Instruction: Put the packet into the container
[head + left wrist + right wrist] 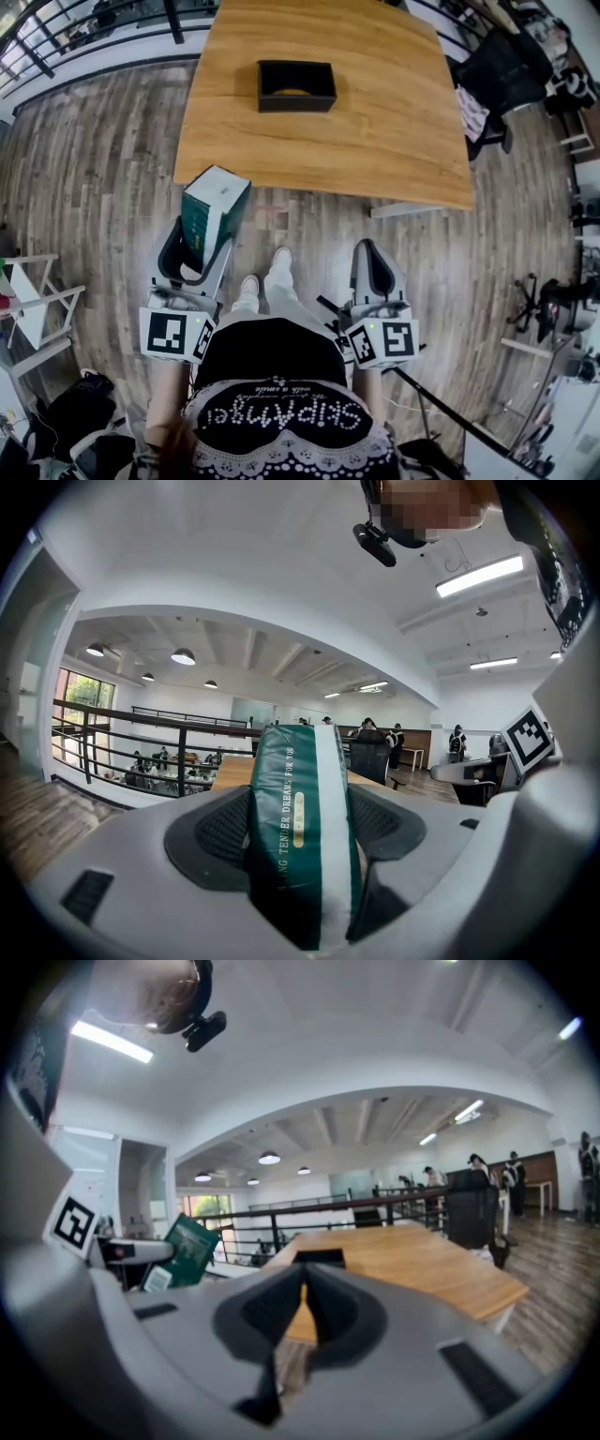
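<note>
My left gripper is shut on a green and white packet, held upright in the air short of the wooden table. In the left gripper view the packet fills the gap between the jaws of the left gripper. The black container sits on the table's far middle, something yellow inside. My right gripper hangs over the floor with nothing in it; in its own view the right gripper has its jaws together, and the container and the packet show beyond.
A black office chair stands at the table's right side. A railing runs along the far left. White frames stand at the left, and my shoes are on the wooden floor.
</note>
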